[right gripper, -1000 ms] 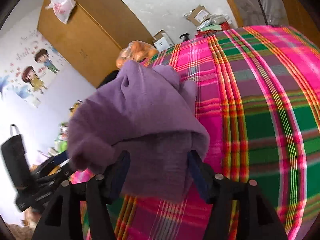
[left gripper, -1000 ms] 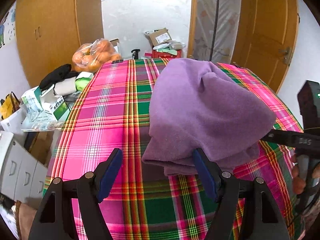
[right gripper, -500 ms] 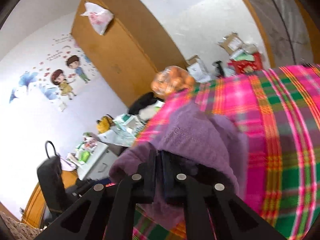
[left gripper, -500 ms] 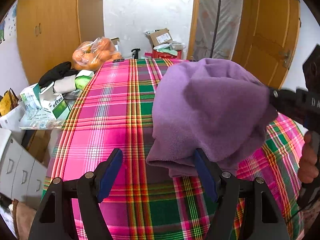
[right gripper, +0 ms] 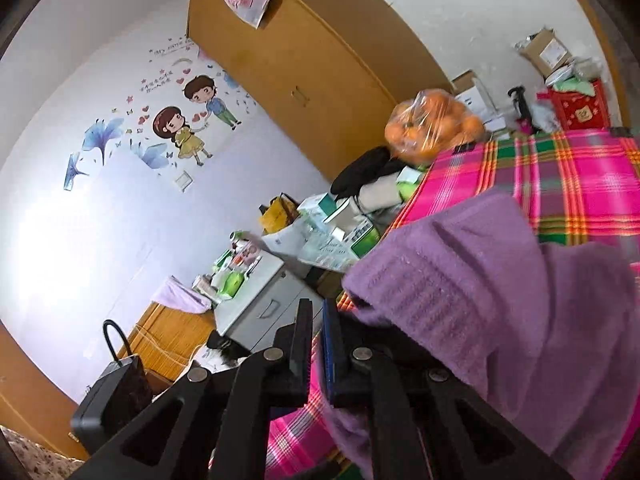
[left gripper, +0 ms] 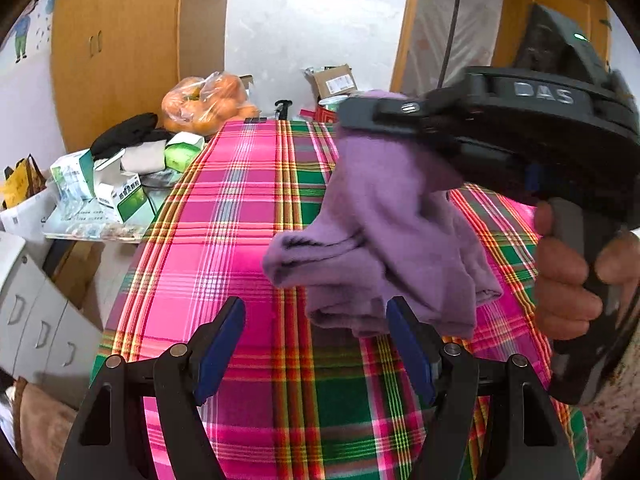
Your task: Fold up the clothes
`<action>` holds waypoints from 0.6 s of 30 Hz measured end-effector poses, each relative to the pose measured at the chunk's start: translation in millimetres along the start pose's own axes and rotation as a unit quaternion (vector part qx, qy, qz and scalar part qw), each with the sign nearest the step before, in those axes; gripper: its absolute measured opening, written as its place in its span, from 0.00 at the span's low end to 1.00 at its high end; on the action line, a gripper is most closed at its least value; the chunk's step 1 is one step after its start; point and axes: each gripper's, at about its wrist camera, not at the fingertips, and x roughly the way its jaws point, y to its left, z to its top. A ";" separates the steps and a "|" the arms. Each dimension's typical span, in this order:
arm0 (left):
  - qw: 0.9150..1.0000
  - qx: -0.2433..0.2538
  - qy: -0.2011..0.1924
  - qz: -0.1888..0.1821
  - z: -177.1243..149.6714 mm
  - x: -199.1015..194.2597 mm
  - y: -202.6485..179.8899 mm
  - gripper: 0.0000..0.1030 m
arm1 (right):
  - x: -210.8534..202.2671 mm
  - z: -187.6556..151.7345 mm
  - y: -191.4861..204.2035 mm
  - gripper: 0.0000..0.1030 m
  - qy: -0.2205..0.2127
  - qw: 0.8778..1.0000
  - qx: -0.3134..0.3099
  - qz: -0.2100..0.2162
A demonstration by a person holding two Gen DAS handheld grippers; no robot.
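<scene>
Purple garment [left gripper: 396, 236] draped over right gripper [right gripper: 318, 340], jaws closed

The right gripper's [right gripper: 318, 344] fingertips are buried under the purple garment [right gripper: 500, 300], so what they pinch cannot be seen. Right of the garment, the plaid tablecloth [right gripper: 560, 176] runs off frame.

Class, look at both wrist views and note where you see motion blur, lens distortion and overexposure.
Left wrist view: the purple cloth and the right tool above it are smeared by motion, while the plaid tablecloth nearby stays sharper; fisheye bending curves the cupboard edges. Right wrist view: the wall is blown out white at left; dark vignette rings the corners.
</scene>
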 end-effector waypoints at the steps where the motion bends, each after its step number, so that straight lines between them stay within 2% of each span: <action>1: 1.000 -0.001 0.000 -0.006 0.5 -0.3 -0.6 0.73 | 5.7 -1.4 0.9 0.06 0.009 1.000 0.003 0.002; 5: 1.000 -0.011 0.004 -0.026 5.1 1.1 -2.2 0.73 | 2.3 -5.6 -1.6 0.09 0.021 1.000 0.002 -0.009; 7: 0.999 -0.020 0.006 -0.034 7.0 1.9 -3.5 0.73 | -11.8 -4.7 -2.8 0.13 0.008 1.000 0.005 -0.010; 9: 0.999 -0.021 0.011 -0.034 8.4 5.8 -8.2 0.73 | -30.2 -4.0 -3.2 0.27 -0.014 1.000 0.008 -0.011; 11: 0.999 -0.022 0.017 -0.037 10.2 11.8 -11.1 0.73 | -48.5 -3.3 -3.5 0.35 -0.036 0.999 0.011 -0.012; 13: 0.999 -0.024 0.023 -0.040 12.0 17.9 -13.8 0.73 | -70.9 -4.9 -9.8 0.36 -0.053 0.998 0.021 -0.015; 15: 0.999 -0.022 0.029 -0.038 13.4 25.5 -16.6 0.73 | -98.8 -10.1 -25.5 0.39 -0.070 0.996 0.036 -0.042; 18: 0.998 -0.025 0.037 -0.035 14.2 34.3 -17.8 0.73 | -107.1 -28.3 -54.2 0.43 -0.049 0.990 0.062 -0.119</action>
